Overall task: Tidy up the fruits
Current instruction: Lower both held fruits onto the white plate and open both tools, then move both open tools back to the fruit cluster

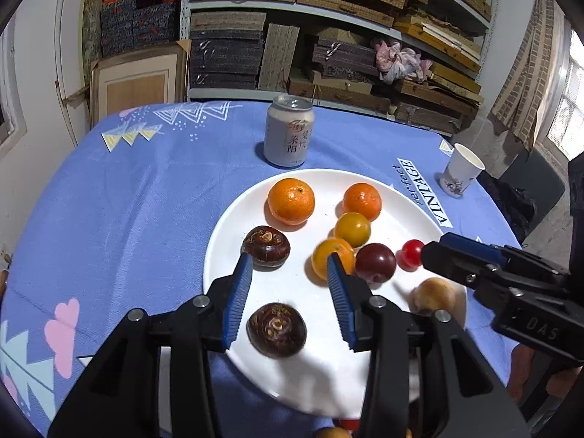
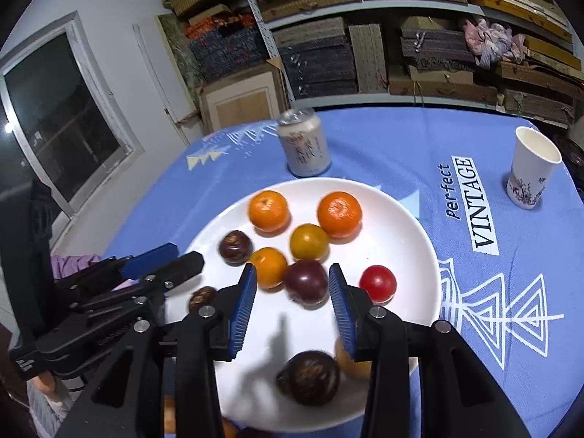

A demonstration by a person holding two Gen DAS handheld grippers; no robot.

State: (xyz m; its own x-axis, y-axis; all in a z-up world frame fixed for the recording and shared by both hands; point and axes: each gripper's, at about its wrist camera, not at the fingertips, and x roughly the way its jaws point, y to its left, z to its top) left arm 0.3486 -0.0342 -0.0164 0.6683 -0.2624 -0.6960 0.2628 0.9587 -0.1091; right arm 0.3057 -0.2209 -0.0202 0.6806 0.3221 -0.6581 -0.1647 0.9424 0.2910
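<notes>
A white plate [image 1: 394,197] [image 2: 408,241] on the blue cloth holds two oranges [image 1: 291,201] [image 1: 362,201], two yellow-orange tomatoes [image 1: 352,229] [image 1: 330,257], a dark plum [image 1: 375,262] [image 2: 306,281], a red tomato [image 1: 412,252] [image 2: 378,283], water chestnuts [image 1: 266,245] [image 1: 276,329] [image 2: 308,377] and a pale fruit [image 1: 434,295]. My left gripper [image 1: 290,270] is open above the plate, empty. My right gripper [image 2: 292,281] is open above the plum, empty; in the left wrist view it [image 1: 434,252] reaches in from the right.
A grey drink can [image 1: 288,132] [image 2: 304,144] stands behind the plate. A white paper cup [image 1: 460,171] [image 2: 531,169] stands at the right. More fruit [image 1: 330,432] lies at the near plate edge. Shelves with boxes stand behind the table.
</notes>
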